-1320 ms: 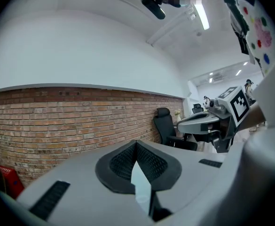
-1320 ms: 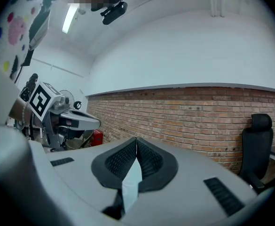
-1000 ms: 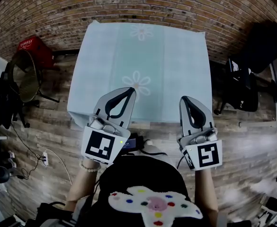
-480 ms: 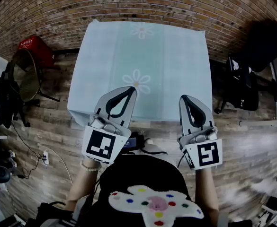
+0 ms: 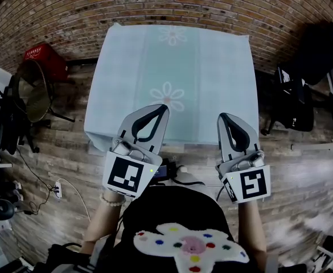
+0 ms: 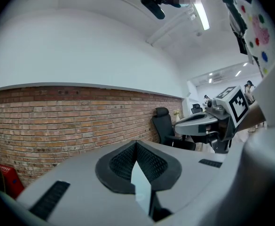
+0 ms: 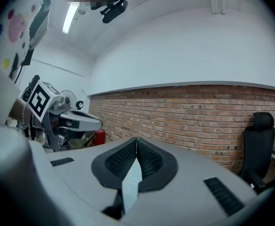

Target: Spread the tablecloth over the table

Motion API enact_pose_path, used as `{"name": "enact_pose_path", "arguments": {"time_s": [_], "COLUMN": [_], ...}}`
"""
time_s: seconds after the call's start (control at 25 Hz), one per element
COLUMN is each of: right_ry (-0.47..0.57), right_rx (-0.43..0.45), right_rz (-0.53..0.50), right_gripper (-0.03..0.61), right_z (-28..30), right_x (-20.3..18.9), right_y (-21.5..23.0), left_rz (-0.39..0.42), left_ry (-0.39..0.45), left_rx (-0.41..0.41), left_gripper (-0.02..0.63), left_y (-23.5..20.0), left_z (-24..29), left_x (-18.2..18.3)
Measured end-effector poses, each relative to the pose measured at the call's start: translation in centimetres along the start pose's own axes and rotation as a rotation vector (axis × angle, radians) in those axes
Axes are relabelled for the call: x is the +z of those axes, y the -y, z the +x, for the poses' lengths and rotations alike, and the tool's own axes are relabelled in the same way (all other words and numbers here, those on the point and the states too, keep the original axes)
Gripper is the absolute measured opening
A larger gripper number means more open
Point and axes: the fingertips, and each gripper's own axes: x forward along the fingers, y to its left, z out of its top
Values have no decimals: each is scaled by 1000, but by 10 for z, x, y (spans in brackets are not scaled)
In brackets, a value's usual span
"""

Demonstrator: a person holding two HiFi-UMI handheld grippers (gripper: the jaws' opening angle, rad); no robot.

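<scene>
The tablecloth already lies flat across the whole table, reaching every edge and corner, so the spreading looks essentially finished. The left gripper and right gripper hover over its near edge with their jaws pressed together on nothing. On the floor off the far left corner stands a red crate, whose contents cannot be made out.

Brick wall, wood-plank floor, black office chair, red crate

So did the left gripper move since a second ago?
No. The left gripper ends just short of the near daisy on the tablecloth, same as before.
</scene>
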Motion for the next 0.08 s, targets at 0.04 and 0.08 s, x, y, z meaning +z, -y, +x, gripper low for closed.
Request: {"name": "enact_pose_path", "arguments": {"time_s": [0.04, 0.08], "right_ry": [-3, -7], "right_rx": [1, 1], "right_rz": [-5, -10], "right_gripper": [32, 32], "right_z": [1, 1], "right_x": [-1, -1], "right_y": [-1, -1], "left_rz": [1, 1], "left_ry": [1, 1], "left_rx": [-1, -2], "left_gripper": [14, 14], "left_y": [0, 0], "left_z": [0, 1], "left_x": [0, 0]}}
